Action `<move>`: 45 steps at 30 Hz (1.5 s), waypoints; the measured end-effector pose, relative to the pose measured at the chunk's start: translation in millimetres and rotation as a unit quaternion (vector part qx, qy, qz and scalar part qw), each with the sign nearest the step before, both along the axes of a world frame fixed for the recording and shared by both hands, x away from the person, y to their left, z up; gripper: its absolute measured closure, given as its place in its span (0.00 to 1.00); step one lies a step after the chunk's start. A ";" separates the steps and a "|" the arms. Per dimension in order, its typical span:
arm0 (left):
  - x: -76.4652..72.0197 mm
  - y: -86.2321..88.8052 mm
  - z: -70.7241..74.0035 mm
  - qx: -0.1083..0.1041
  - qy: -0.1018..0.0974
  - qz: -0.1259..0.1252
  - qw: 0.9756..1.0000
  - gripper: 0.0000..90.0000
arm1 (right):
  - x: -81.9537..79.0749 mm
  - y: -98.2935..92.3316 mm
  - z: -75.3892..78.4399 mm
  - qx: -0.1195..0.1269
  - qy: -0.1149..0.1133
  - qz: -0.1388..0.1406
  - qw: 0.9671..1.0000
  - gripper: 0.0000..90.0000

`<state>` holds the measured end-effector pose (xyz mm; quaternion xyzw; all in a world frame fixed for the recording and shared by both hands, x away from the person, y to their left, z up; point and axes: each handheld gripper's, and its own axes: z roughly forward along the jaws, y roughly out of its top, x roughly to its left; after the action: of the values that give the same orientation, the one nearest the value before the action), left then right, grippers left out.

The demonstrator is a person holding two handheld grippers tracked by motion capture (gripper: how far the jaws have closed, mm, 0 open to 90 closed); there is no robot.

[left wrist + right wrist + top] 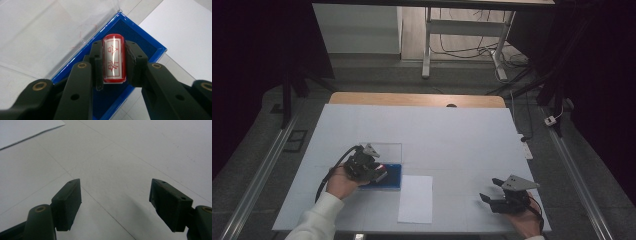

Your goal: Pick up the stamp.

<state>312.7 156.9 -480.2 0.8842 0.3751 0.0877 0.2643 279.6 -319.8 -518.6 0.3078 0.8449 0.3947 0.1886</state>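
Note:
A cylindrical red stamp point(113, 60) with a clear window over red characters sits clamped between the pads of my left gripper point(114, 47). It hangs just over an open blue case point(150, 42) with a dark blue lining. In the high view the left gripper point(379, 172) is over that blue case point(394, 176) at the table's left middle, with the red of the stamp point(382, 167) at its tip. My right gripper point(490, 189) rests near the front right, jaws wide apart. In its own view the right gripper point(115, 195) has bare table between its pads.
The case's clear lid point(387, 150) lies flat behind the blue half. A white paper sheet point(416, 198) lies just right of the case, near the front edge. White covering point(437, 130) spans the table, with a wooden edge point(412, 98) at the back.

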 end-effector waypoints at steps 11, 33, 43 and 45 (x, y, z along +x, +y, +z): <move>-2.2 6.6 4.8 -0.013 -0.005 0.003 1.000 0.78 | -0.1 -0.3 -0.1 -0.001 -0.001 0.000 1.000 0.28; -16.5 22.7 45.9 -0.048 -0.039 0.004 0.998 0.78 | -0.9 -2.1 -0.5 0.000 -0.001 -0.003 1.000 0.29; -14.4 22.1 43.5 -0.040 -0.033 0.003 0.999 0.78 | -0.5 -1.4 -1.2 0.001 0.001 -0.002 1.000 0.29; -13.7 21.5 42.7 -0.039 -0.031 0.004 0.999 0.78 | -0.5 -1.6 -1.3 0.000 0.000 -0.004 1.000 0.29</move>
<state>299.0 178.5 -437.5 0.8686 0.3731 0.1017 0.3098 279.1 -321.4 -520.0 0.3111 0.8438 0.3942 0.1895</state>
